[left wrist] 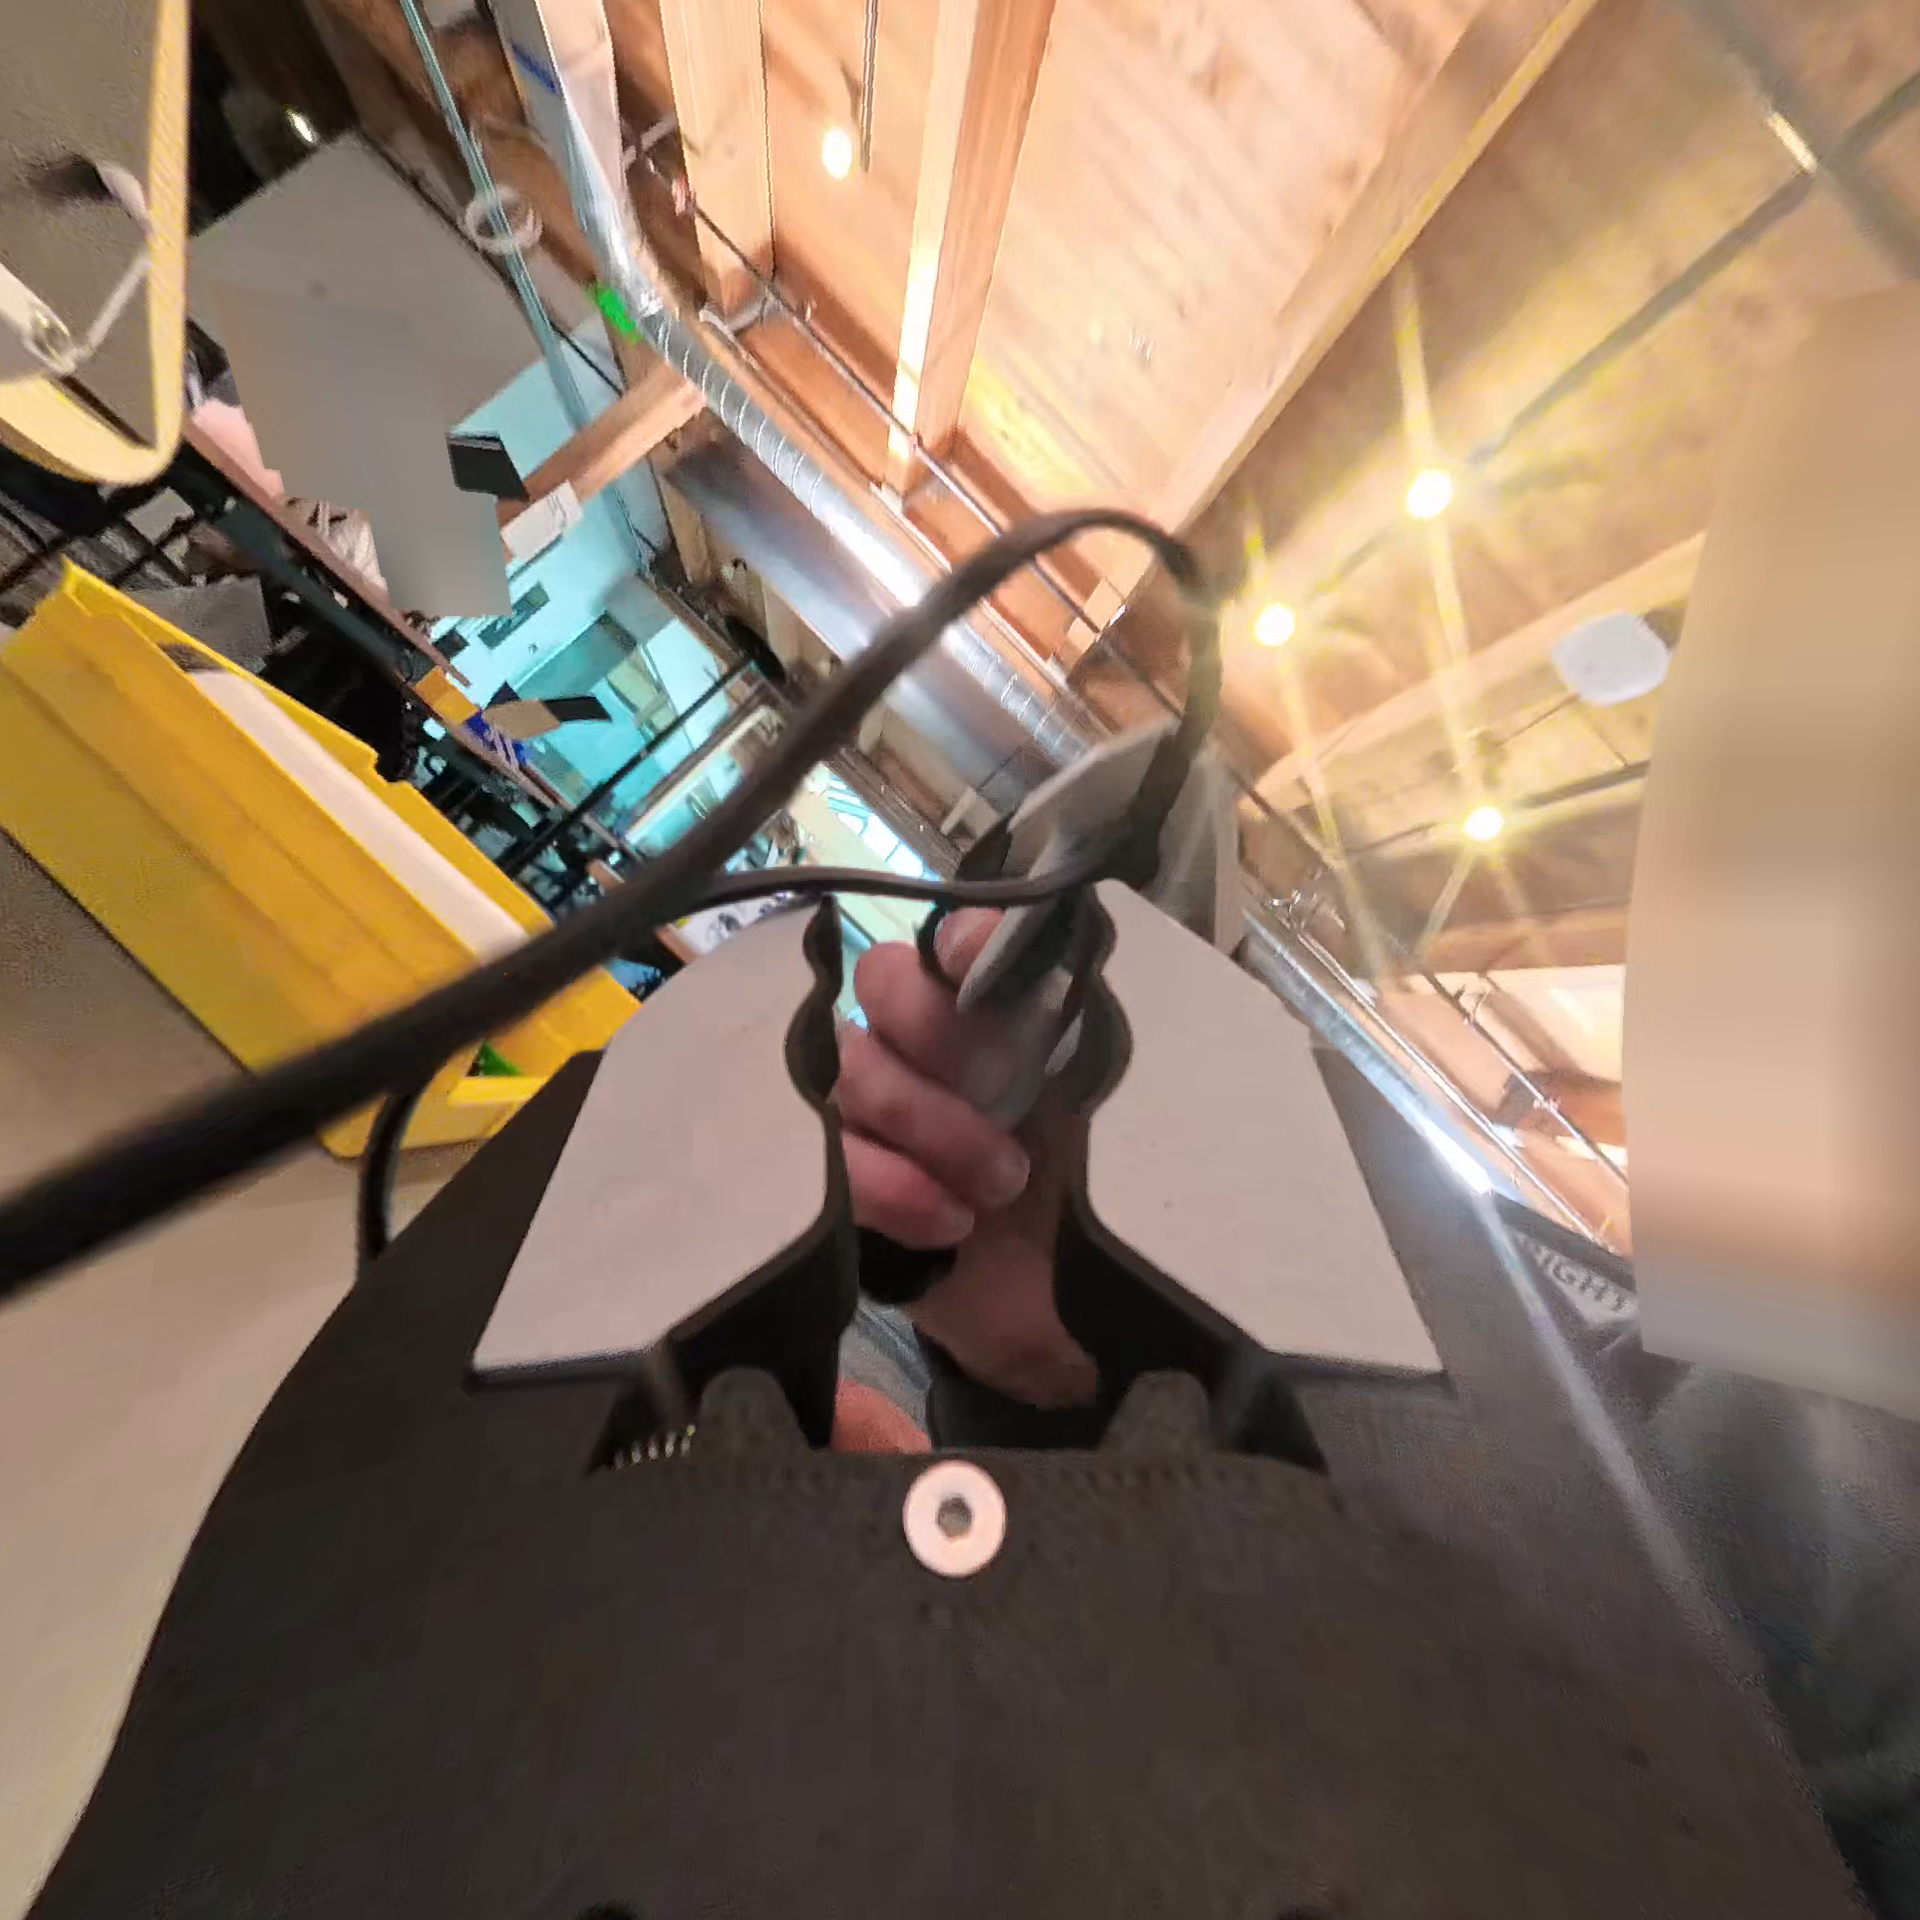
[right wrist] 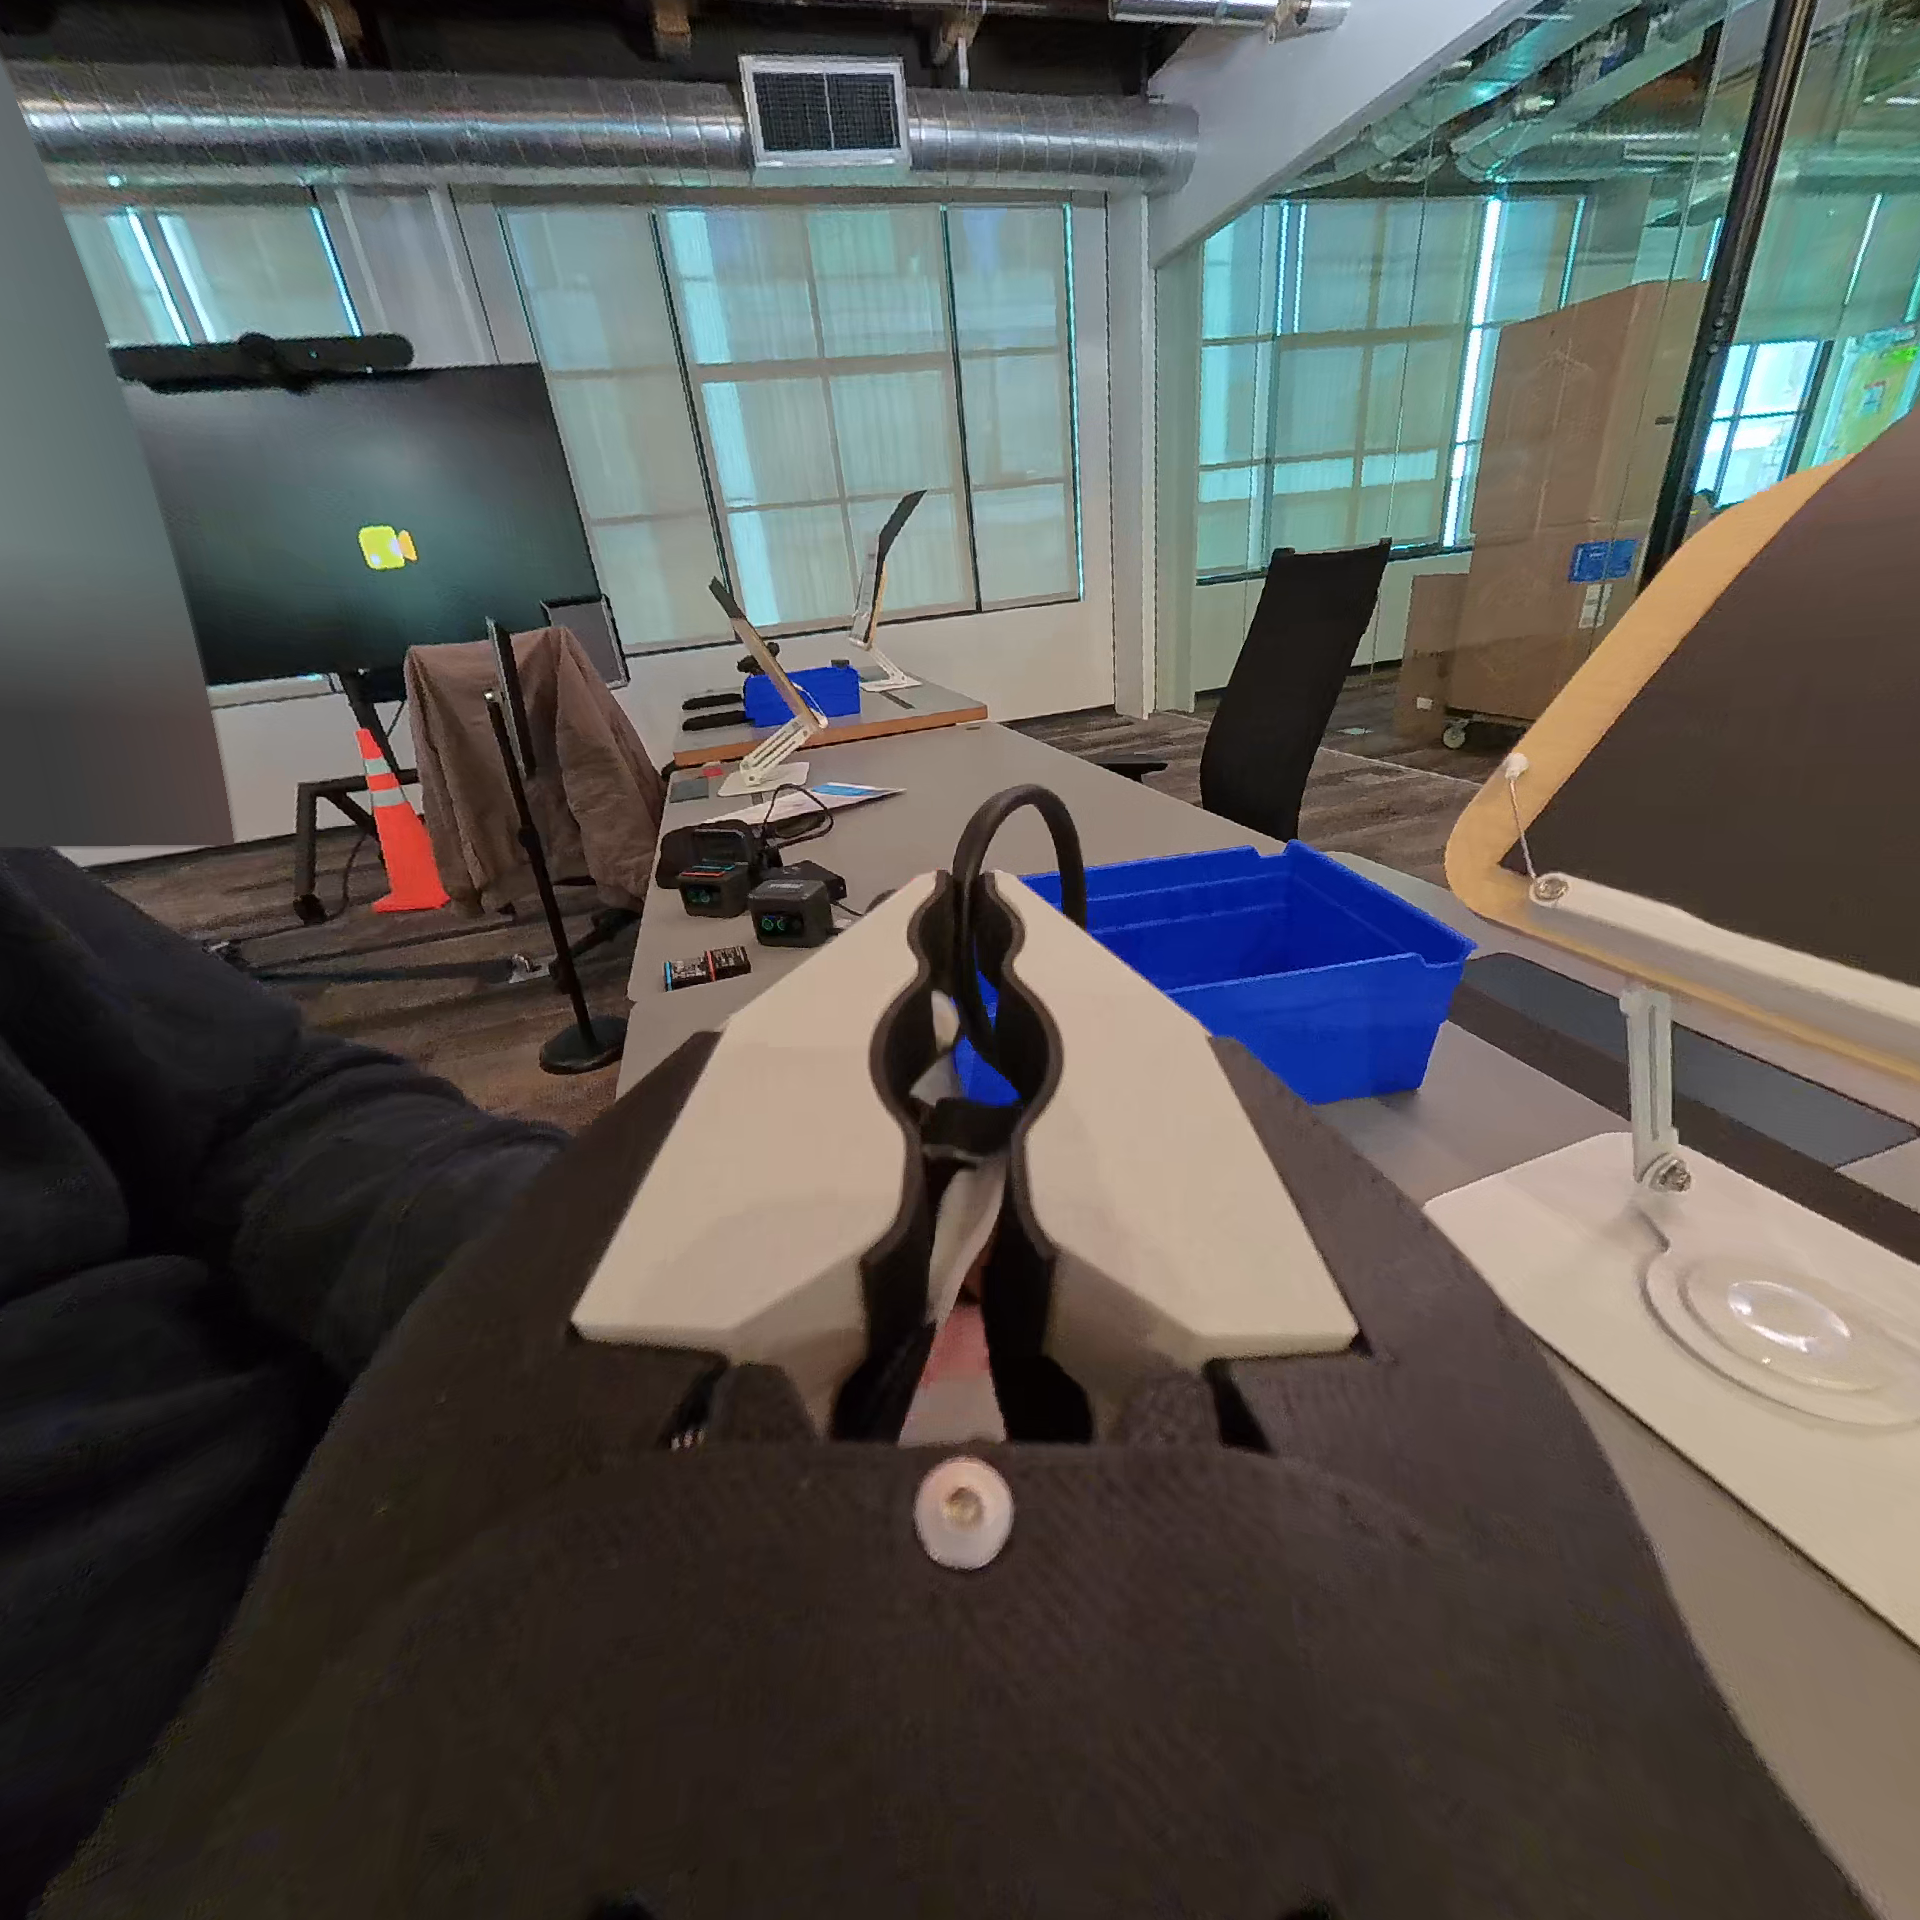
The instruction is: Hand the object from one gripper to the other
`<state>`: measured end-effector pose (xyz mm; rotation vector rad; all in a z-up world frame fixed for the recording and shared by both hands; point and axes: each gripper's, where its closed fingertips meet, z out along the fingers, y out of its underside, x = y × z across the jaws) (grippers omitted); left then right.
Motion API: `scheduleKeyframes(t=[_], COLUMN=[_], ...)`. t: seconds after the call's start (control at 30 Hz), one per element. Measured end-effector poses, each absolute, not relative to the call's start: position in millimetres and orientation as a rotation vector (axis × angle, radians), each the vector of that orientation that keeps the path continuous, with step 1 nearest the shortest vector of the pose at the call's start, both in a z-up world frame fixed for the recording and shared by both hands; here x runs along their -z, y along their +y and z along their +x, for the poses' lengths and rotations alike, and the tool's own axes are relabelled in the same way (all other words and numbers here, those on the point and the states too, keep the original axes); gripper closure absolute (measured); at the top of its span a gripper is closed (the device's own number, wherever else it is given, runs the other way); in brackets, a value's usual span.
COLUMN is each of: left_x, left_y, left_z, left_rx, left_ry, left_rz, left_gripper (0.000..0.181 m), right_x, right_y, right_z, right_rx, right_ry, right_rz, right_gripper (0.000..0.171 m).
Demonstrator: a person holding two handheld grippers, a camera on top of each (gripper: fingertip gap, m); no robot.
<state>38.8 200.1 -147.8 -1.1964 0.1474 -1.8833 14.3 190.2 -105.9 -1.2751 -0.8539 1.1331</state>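
Stretching away toward twelve o'clock in the right wrist view, a long grey table (right wrist: 935, 821) carries everything else in that scene. On it, at about two o'clock from the gripper tips, sits a blue bin (right wrist: 1278, 966), showing nothing inside from this angle. A white-based stand (right wrist: 1662, 1247) with a tan-edged dark panel rises at three o'clock. Farther back, at eleven o'clock, small black devices (right wrist: 748, 883) lie on the table.

In the left wrist view, tilted up toward a wooden ceiling, a yellow bin (left wrist: 260, 862) lies at nine o'clock.

The right gripper (right wrist: 968, 935) has its jaws pressed together on a black cable (right wrist: 1023, 831), which arches out above the tips in a loop toward twelve o'clock; something white is also caught between the jaws lower down.

The left gripper (left wrist: 961, 956) stands with its jaws apart. Between them show a person's hand (left wrist: 925, 1101) and a grey flat piece (left wrist: 1081, 800) with the black cable (left wrist: 644, 852) looping around it, near the right-hand finger; whether anything touches that finger I cannot tell. The cable sweeps from one o'clock down to eight o'clock.
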Motion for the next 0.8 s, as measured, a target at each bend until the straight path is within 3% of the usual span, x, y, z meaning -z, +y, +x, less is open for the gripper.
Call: scheduleKeyframes(t=[0.1, 0.43, 0.8], left_x=[140, 122, 131], left_y=[207, 213, 217], left_z=[28, 16, 15], left_rx=[1.872, 1.807, 1.779], left_ry=[0.091, 0.049, 0.031], left_rz=[-1.157, -1.158, -1.241], left_gripper=[0.14, 0.134, 0.173], right_x=[115, 140, 154], right_y=[190, 185, 177], right_z=[20, 27, 24], right_rx=[-1.158, -1.149, -1.085], right_ry=[-0.819, -0.836, -0.899], right_rz=[-1.292, -1.324, -1.338], right_gripper=[0.165, 0.171, 0.171])
